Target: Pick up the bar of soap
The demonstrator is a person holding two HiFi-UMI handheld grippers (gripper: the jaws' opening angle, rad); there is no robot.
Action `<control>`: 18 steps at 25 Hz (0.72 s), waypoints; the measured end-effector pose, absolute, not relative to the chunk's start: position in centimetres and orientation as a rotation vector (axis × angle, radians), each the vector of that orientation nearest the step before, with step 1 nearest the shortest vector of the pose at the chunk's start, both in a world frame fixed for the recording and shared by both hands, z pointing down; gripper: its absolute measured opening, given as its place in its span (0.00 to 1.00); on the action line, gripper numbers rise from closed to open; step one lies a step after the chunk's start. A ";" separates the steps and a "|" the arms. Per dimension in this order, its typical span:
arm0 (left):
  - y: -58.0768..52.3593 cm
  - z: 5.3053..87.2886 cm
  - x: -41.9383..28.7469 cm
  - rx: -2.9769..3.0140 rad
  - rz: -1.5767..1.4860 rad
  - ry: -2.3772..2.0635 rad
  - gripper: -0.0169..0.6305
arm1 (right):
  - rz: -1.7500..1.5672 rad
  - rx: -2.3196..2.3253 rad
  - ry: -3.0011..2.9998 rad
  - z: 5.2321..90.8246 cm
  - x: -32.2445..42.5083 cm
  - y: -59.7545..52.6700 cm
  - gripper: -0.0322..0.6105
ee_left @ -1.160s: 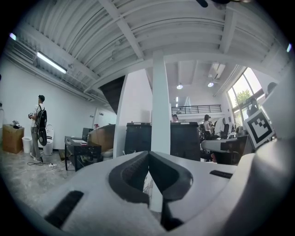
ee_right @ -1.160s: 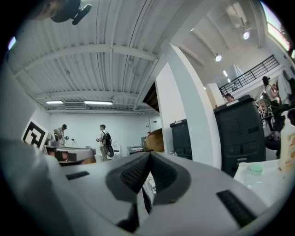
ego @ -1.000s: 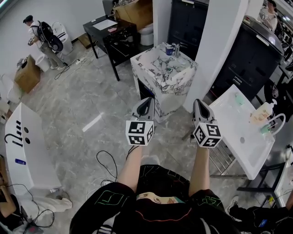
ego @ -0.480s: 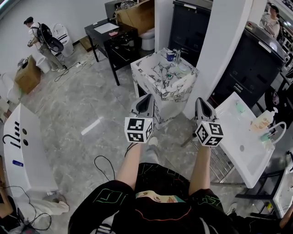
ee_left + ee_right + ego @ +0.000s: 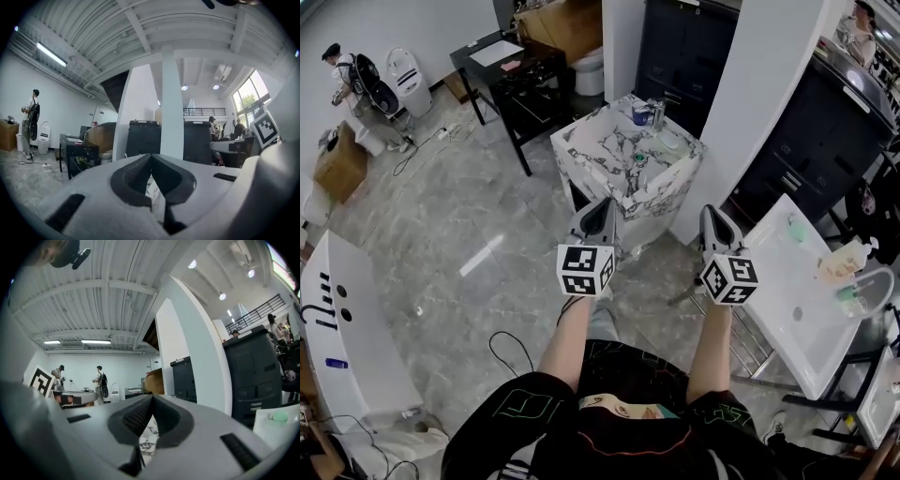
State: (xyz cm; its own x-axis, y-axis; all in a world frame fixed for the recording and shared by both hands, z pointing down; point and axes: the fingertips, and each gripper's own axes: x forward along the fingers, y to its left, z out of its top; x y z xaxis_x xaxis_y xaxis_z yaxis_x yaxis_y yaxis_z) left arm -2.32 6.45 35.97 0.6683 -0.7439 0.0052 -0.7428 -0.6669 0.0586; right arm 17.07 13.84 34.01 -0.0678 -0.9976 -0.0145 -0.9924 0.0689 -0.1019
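Open workshop room with a grey marbled floor [image 5: 441,206], white walls and a ribbed ceiling with strip lights. In the head view a marble-patterned sink cabinet [image 5: 619,173] stands dead ahead at 12 o'clock, with a tap [image 5: 661,112] and a cup [image 5: 644,114] on its top. A white pillar [image 5: 750,103] rises just beside it at 1 o'clock, with dark cabinets [image 5: 825,131] behind. A white washbasin [image 5: 778,309] on a metal frame sits at 3 o'clock, and bottles [image 5: 847,261] crowd its far right end. A small pale green lump on the washbasin's top, toward its far edge, looks to be the bar of soap [image 5: 796,230], though it is too small to be sure. It lies well apart from both grippers, at 2 o'clock of the right one. A black table [image 5: 502,70] and a toilet [image 5: 589,70] sit at 11 o'clock. A person [image 5: 342,75] with a backpack stands at 10 o'clock near a cardboard box [image 5: 342,159]. The left gripper [image 5: 604,206] and right gripper [image 5: 710,210] are held side by side at arm's length, both level and aimed toward the sink cabinet, touching nothing. Left gripper view: jaws clenched, tips meeting, nothing between them; marble pattern shows through the slit behind the tips. Right gripper view: jaws likewise clenched and empty, the same marble in the slit, the green lump on the washbasin at 4 o'clock.
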 end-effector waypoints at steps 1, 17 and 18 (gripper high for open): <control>5.3 36.6 -1.8 2.812 -0.014 -1.246 0.04 | -0.117 -2.091 2.236 34.5 17.4 12.6 0.06; -14.9 44.1 3.7 2.707 0.206 -1.069 0.04 | -0.376 -2.185 2.193 40.0 21.7 -8.2 0.06; -15.8 44.4 4.2 2.703 0.209 -1.049 0.04 | -0.386 -2.200 2.190 40.1 22.0 -9.1 0.06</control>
